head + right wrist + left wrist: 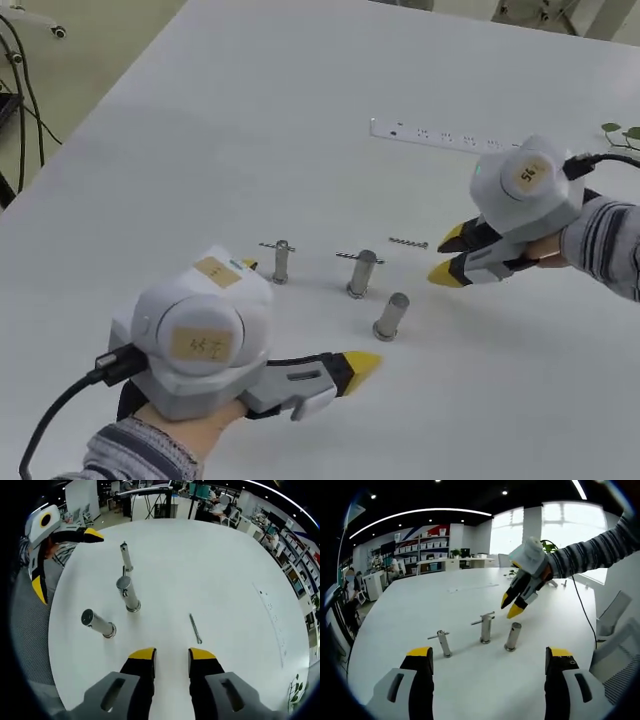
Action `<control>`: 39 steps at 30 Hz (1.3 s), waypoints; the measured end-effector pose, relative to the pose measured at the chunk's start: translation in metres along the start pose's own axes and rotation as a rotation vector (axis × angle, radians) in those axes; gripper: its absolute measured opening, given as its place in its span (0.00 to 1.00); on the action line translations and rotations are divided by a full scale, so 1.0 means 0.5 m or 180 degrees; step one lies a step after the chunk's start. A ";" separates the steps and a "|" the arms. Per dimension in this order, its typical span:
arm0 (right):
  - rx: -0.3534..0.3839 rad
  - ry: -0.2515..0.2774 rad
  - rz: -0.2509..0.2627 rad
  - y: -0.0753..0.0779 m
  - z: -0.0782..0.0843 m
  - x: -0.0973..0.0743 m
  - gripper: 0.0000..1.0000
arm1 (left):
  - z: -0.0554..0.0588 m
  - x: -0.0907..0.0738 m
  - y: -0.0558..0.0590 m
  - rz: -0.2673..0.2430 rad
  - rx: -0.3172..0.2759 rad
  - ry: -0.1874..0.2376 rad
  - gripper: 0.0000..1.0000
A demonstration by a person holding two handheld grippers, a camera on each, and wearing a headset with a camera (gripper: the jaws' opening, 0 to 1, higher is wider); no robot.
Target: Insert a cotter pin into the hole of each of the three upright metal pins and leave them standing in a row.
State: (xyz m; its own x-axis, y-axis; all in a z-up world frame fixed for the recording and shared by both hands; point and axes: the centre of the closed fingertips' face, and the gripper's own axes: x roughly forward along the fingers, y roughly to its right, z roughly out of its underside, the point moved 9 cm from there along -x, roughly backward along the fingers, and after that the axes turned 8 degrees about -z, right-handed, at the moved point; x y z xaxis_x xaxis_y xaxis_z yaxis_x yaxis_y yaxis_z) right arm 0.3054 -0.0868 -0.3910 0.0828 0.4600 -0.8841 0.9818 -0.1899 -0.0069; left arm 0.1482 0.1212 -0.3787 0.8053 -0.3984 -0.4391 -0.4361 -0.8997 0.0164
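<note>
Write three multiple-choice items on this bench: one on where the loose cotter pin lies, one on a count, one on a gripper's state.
1. Where is the loose cotter pin?
A. in a gripper's jaws
B. on the table, ahead of the right hand-held gripper
C. atop a metal pin

2. How many upright metal pins carry a cotter pin?
A. one
B. two
C. three

3. The left hand-held gripper is:
A. open and empty
B. shut on a cotter pin
C. shut on a metal pin

Answers:
1 B, it lies flat just beyond that gripper's tips.
2 B, the nearest pin bears no crosswise pin.
3 A, its jaws stand wide apart with nothing between them.
</note>
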 end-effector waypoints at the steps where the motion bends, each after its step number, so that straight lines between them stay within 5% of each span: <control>1: 0.0007 -0.0014 -0.0003 0.007 -0.001 0.004 0.21 | 0.000 0.000 -0.001 -0.0003 -0.0006 -0.0001 0.91; 8: 0.0074 -0.0034 -0.0053 0.064 -0.007 0.023 0.20 | 0.001 0.001 -0.005 -0.0031 -0.0017 0.0021 0.91; 14: 0.0138 -0.0030 -0.0054 0.083 -0.011 0.036 0.18 | 0.003 0.003 -0.007 -0.0031 -0.0043 -0.0001 0.90; 39: 0.0030 -0.0226 -0.0221 0.090 -0.020 0.055 0.01 | 0.003 0.004 -0.005 -0.0003 -0.0049 -0.0024 0.87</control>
State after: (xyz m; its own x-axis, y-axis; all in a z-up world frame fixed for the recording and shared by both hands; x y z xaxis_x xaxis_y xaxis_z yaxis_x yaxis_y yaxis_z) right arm 0.3534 -0.0738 -0.4110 0.0019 0.4097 -0.9122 0.9830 -0.1681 -0.0735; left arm 0.1502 0.1231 -0.3811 0.8028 -0.3961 -0.4457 -0.4290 -0.9028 0.0298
